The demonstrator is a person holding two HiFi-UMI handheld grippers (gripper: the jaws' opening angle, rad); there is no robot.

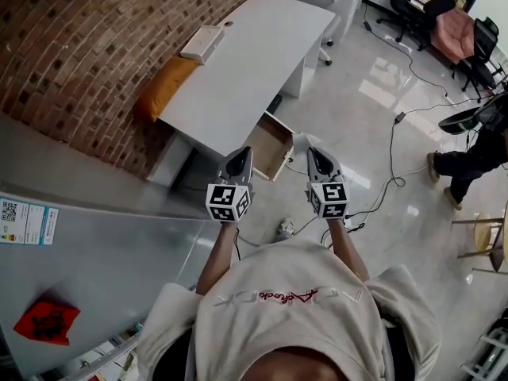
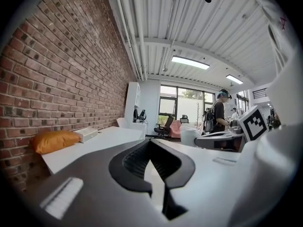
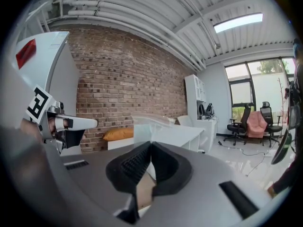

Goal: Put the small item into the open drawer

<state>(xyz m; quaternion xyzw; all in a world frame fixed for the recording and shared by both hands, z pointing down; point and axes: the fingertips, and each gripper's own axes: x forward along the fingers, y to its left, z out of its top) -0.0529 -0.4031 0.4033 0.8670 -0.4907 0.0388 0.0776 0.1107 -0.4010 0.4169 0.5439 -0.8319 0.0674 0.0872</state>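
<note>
Right now both hands are held out in front of the person, side by side and apart, each pointing toward the white worktop [image 1: 254,54] that stands against the brick wall [image 1: 71,46]. The left gripper [image 1: 240,155] has its dark ridged pads pressed together at the tips, and nothing sits between them. The right gripper [image 1: 313,152] is pressed together as well, and a small item [image 1: 302,143], pale and partly see-through, stands out from its tips. What kind of thing it is I cannot tell. From the head view this small item hangs above the shiny floor [image 1: 373,117], just right of the open drawer [image 1: 262,145] and not yet inside it. That drawer is pulled out from the near end of the worktop, its brown inside showing, and it lies just ahead of the two grippers, slightly nearer the left one. On the worktop's far part rests a flat white box [image 1: 202,44], and an orange cushion [image 1: 163,86] is wedged between the worktop's edge and the wall. A grey cabinet [image 1: 95,260] with a red sticker [image 1: 46,321] fills the lower left of the head view. Black cables [image 1: 390,173] trail over the floor to the right, where another person [image 1: 468,161] stands, and office chairs [image 1: 452,30] are grouped farther back.
</note>
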